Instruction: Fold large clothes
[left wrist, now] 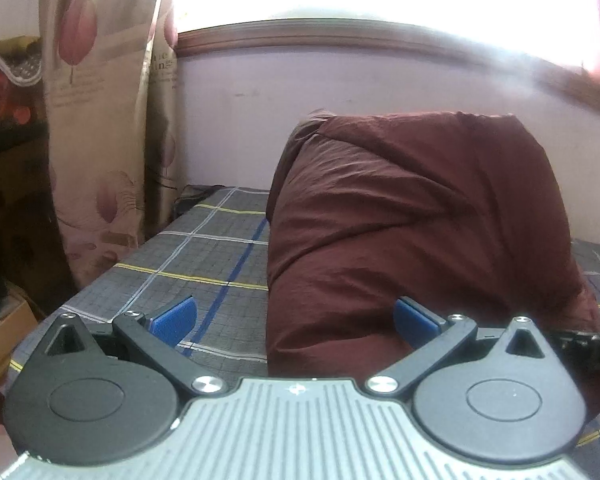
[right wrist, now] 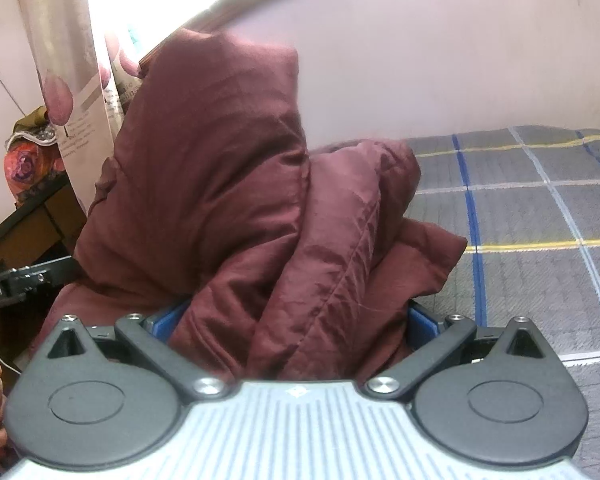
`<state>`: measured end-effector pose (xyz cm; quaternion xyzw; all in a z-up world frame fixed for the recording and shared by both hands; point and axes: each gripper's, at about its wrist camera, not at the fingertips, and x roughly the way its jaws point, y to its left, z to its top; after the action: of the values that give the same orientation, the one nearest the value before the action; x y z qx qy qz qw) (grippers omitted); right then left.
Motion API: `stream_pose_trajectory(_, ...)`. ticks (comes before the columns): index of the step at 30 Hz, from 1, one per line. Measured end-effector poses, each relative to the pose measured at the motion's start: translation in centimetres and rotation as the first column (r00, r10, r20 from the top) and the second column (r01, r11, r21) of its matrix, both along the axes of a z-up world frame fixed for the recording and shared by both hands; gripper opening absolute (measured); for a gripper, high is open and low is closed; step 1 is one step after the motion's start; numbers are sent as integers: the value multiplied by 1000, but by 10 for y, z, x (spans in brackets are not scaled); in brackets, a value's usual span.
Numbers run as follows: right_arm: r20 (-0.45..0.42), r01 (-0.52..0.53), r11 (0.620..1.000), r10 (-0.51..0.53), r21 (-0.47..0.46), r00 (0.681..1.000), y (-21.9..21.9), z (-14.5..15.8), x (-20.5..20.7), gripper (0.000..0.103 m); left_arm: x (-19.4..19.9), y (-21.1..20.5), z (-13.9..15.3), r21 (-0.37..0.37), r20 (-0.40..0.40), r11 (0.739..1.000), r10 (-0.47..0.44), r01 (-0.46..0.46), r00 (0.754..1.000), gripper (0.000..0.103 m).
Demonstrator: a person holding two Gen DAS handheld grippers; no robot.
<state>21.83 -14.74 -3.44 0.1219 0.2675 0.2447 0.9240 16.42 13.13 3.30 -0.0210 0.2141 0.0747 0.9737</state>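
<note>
Maroon jacket bunches between my right hand-held gripper fingers, which gape wide around it, while my left hand-held gripper spreads wide, jacket just ahead-right on the plaid bed.

Your garment sits on the bed, filling centre and right of the left wrist view. A curtain hangs at upper left, behind the bed's edge. Your left gripper straddles the garment's lower left edge.
</note>
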Motion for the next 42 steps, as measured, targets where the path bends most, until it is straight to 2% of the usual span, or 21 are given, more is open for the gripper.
stream_pose_trajectory(2, 9, 4, 1000, -4, -11, 1000, 1, 4, -1, 103, -3, -4, 0, 10, 10, 1000, -17, 17, 1000, 103)
stream_pose_trajectory(6, 13, 13, 1000, -13, -15, 1000, 0, 9, -4, 103, -4, -8, 1, 36, 22, 999, 7, -8, 1000, 103)
stream_pose_trajectory(11, 60, 39, 998, -36, -55, 998, 0, 20, -14, 103, -5, -19, 4, 152, 58, 987, 45, -53, 997, 103)
stream_pose_trajectory(13, 105, 61, 995, -52, -81, 993, 2, 27, -23, 103, -5, -21, 7, 166, 61, 984, 49, -59, 997, 103)
stream_pose_trajectory(18, 204, 128, 985, -102, -117, 974, 4, 47, -48, 103, -3, -18, 12, 114, 26, 991, 60, -63, 998, 103)
stream_pose_trajectory(23, 271, 211, 969, -171, -127, 947, 12, 67, -73, 103, -4, -18, 15, 108, 14, 991, 80, -81, 997, 103)
stream_pose_trajectory(28, 302, 268, 938, -196, -220, 933, 33, 77, -90, 103, -7, -14, 25, 73, -15, 996, 53, -52, 998, 103)
stream_pose_trajectory(33, 290, 245, 906, -146, -344, 946, 55, 77, -97, 103, -7, -13, 31, 38, -60, 998, 51, -48, 997, 103)
stream_pose_trajectory(37, 255, 224, 910, -138, -349, 957, 56, 74, -105, 103, -10, -13, 35, 14, -87, 999, 35, -34, 996, 103)
stream_pose_trajectory(42, 257, 232, 911, -147, -340, 955, 51, 73, -119, 103, -22, -21, 37, -6, -109, 1000, 4, -5, 994, 103)
